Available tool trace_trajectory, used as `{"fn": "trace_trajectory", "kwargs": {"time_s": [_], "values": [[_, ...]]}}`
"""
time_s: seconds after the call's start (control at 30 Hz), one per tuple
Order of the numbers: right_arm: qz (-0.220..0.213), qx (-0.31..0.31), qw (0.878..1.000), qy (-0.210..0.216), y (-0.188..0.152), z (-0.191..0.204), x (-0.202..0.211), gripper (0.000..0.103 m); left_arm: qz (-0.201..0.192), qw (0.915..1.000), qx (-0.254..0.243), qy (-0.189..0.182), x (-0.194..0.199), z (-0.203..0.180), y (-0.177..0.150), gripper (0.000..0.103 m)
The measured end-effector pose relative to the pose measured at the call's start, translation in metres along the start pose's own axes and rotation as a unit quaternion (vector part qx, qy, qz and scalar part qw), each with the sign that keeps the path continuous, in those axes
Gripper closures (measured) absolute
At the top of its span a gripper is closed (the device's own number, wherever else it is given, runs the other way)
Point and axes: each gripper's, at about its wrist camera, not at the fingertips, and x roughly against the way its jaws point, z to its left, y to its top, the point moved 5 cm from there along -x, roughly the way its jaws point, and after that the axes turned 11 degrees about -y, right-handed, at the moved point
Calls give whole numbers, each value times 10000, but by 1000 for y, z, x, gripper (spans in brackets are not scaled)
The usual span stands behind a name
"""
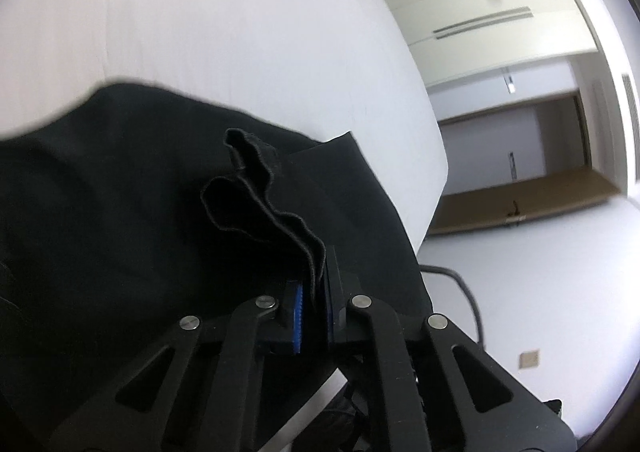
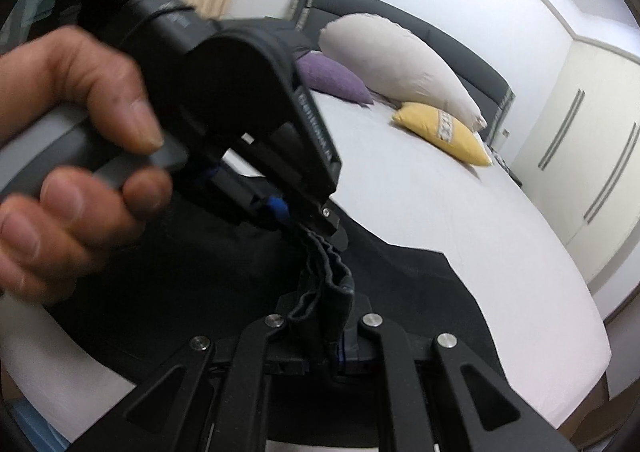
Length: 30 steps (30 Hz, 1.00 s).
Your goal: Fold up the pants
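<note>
Black pants point(image 1: 120, 191) lie on a white bed point(image 1: 240, 31). In the left wrist view my left gripper point(image 1: 314, 304) is shut on a wavy, bunched hem of the pants, which stands up from between its blue pads point(image 1: 298, 312). In the right wrist view my right gripper point(image 2: 336, 336) is shut on the same bunched band point(image 2: 328, 276) of the pants point(image 2: 420, 280), lifted off the bed point(image 2: 460, 211). Just beyond it the left gripper point(image 2: 316, 221), held by a person's hand point(image 2: 80, 139), pinches the other end of that band.
A white pillow point(image 2: 400, 63), a purple cushion point(image 2: 332, 79) and a yellow cushion point(image 2: 444, 131) lie at the dark headboard point(image 2: 460, 51). Wardrobe doors point(image 2: 592, 155) stand right of the bed. In the left wrist view a doorway point(image 1: 512, 155) and a dark cable point(image 1: 468, 292) show beyond the bed's edge.
</note>
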Motion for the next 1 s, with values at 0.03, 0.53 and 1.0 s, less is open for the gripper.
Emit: {"fn": "trace_trajectory", "kwargs": {"time_s": [0.03, 0.53, 1.0], "values": [[-53, 100, 9999, 12, 2, 5, 1, 93, 22, 9999, -112, 57, 5, -1, 0, 97], [52, 854, 9939, 696, 10, 85, -5, 93, 10, 9977, 2, 684, 65, 59, -48, 97], [588, 776, 9891, 1103, 2, 108, -21, 85, -12, 9952, 120, 971, 55, 83, -46, 94]]}}
